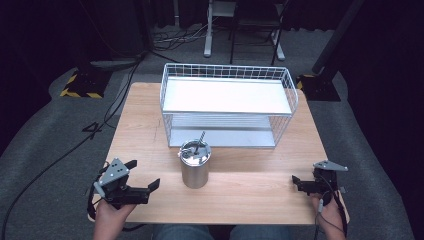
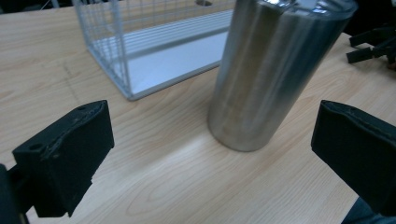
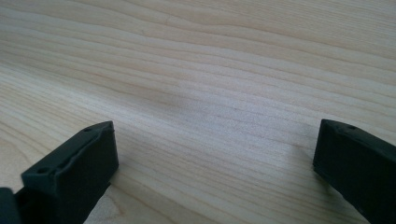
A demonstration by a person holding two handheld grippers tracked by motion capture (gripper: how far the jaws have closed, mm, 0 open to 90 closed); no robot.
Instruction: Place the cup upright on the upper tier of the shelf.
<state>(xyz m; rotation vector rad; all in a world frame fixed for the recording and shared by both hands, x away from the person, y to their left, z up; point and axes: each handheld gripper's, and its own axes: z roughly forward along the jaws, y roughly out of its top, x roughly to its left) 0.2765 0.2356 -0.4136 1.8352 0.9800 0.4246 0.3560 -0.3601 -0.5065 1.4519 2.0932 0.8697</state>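
Steel tumbler (image 1: 194, 169) standing upright near the middle of the table (image 1: 150, 125), just in front of the white wire rack (image 1: 227, 102), with a lid and a straw (image 1: 201, 140) rising from it. Your left claw (image 1: 145, 176) rests at the near left of the table with its jaws spread wide and nothing between them; in the left gripper view the tumbler (image 2: 271, 74) stands ahead of the jaws and toward the right one, near but apart from both. Your right claw (image 1: 296, 181) lies well apart at the near right, jaws likewise apart, looking down on bare wood (image 3: 210, 84). The step in hand appears to be the left claw's approach to the tumbler. To do it well, swing the claw until the cylinder sits centred between the jaws, keep them level and about mid-height on the wall, and close only once both pads face the metal squarely; the smooth, rounded steel is likely to slip or tip under an off-centre squeeze. Keep clear of the straw and the rack's wires.
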